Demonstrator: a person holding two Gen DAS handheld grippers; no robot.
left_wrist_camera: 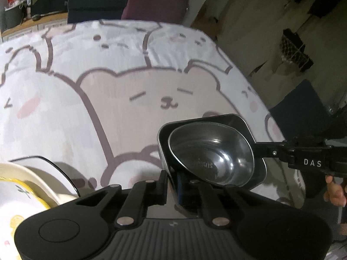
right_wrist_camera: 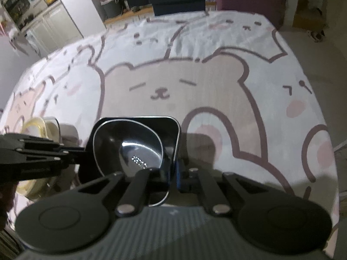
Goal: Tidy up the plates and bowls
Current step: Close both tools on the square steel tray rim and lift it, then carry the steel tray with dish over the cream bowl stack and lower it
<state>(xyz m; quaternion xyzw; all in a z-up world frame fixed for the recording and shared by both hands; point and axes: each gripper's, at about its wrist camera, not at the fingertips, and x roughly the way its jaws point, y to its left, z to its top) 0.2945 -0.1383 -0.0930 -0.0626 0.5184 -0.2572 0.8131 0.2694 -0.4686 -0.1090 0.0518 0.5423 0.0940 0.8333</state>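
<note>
A dark square dish (left_wrist_camera: 238,121) holds a round steel bowl (left_wrist_camera: 212,156) above a table with a bear-print cloth. My left gripper (left_wrist_camera: 171,184) is shut on the dish's near-left rim. My right gripper (left_wrist_camera: 262,150) reaches in from the right and is shut on the opposite rim. In the right wrist view the same dish (right_wrist_camera: 171,130) and steel bowl (right_wrist_camera: 130,143) sit at my right gripper (right_wrist_camera: 173,173), with the left gripper (right_wrist_camera: 82,151) clamped on the far side.
A stack of cream and yellow-rimmed plates (left_wrist_camera: 26,186) lies at the left, also in the right wrist view (right_wrist_camera: 39,125). The bear-print tablecloth (left_wrist_camera: 130,86) covers the table. Its right edge (left_wrist_camera: 260,99) drops to the floor, and chairs stand behind.
</note>
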